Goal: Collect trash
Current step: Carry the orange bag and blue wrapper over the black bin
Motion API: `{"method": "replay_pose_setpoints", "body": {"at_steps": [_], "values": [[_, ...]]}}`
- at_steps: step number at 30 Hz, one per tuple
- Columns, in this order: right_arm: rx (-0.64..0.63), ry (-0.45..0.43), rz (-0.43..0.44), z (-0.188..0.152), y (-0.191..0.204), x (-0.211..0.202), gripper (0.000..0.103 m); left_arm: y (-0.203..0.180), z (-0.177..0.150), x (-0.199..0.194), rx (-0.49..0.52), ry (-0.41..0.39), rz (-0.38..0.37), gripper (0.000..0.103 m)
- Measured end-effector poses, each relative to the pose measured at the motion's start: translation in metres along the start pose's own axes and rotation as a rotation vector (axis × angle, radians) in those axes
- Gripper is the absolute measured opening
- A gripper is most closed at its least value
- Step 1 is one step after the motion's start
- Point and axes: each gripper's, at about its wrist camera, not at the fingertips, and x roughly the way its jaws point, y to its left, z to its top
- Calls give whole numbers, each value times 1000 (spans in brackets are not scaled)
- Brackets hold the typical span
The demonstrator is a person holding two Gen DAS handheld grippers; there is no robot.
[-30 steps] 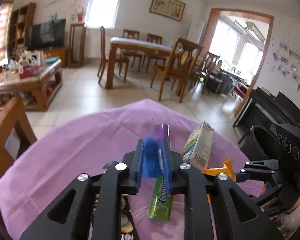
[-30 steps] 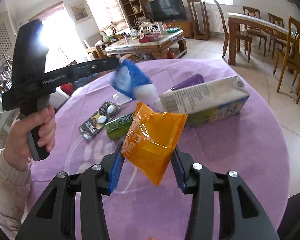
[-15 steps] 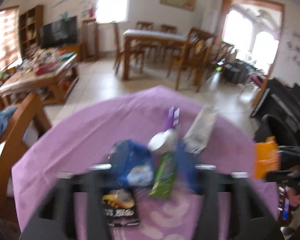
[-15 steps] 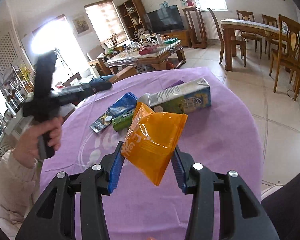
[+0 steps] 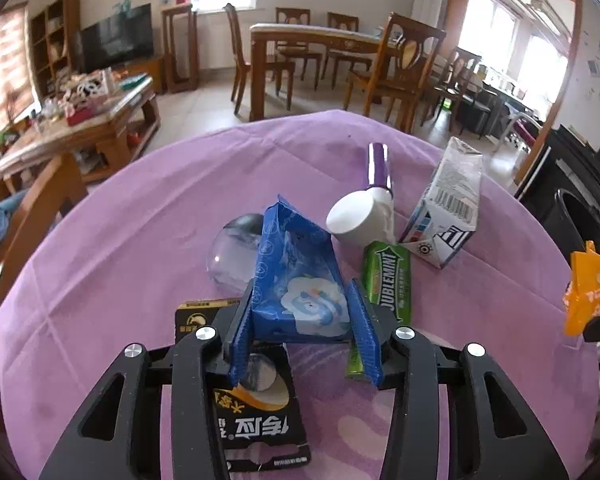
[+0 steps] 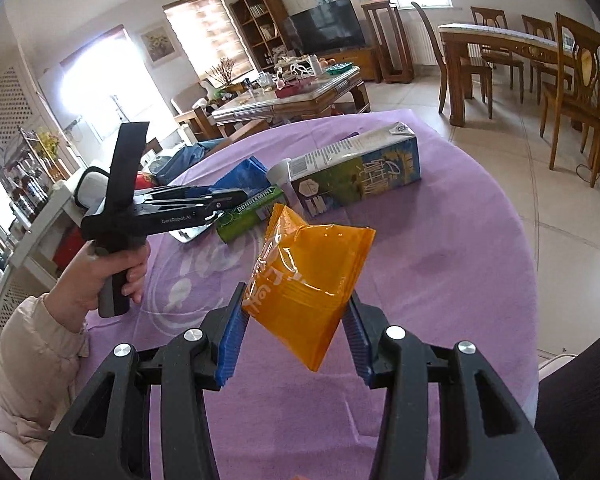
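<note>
While the left gripper (image 5: pixel 302 336) is closing its blue pads around the lower end of the blue wrapper (image 5: pixel 296 276), which is lying at the middle of the purple tablecloth (image 5: pixel 120 248), the pads are already touching the packet's two sides, and the jaws have just been narrowing with the packet between them. To do this step well, I judge the squeeze should be finishing squarely on the packet's thick lower part before any lifting, since the crinkly film could slide out of a shallow pinch, and the lift should be going straight up so as not to drag the black card pack (image 5: pixel 252 412) underneath or the green gum pack (image 5: pixel 386 280) at the 3 o'clock side. The right gripper (image 6: pixel 296 344) is clamping the orange snack bag (image 6: pixel 312 276) in the air, tilted, with its lower corner hanging below the pads. The left wrist view is showing what the other is hiding: the clear dome lid (image 5: pixel 236 256) at 10 o'clock of the wrapper, the white cup (image 5: pixel 358 222) at 1 o'clock, the purple tube (image 5: pixel 378 168) beyond it, and the black bin (image 5: pixel 588 224) at the far 3 o'clock edge. The right wrist view alone is showing the person's hand (image 6: pixel 112 272) gripping the left tool's handle and the printed face of the milk carton (image 6: pixel 360 172).
</note>
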Motion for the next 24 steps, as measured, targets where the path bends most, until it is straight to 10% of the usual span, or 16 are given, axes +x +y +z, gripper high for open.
{"method": "replay_pose_setpoints", "body": {"at_steps": [9, 24], "values": [[6, -37, 3, 0, -5, -11, 45, -20, 0, -47, -10, -124, -45, 41], [144, -209, -183, -27, -98, -126, 45, -211, 15, -68, 210, -196, -316, 42]]}}
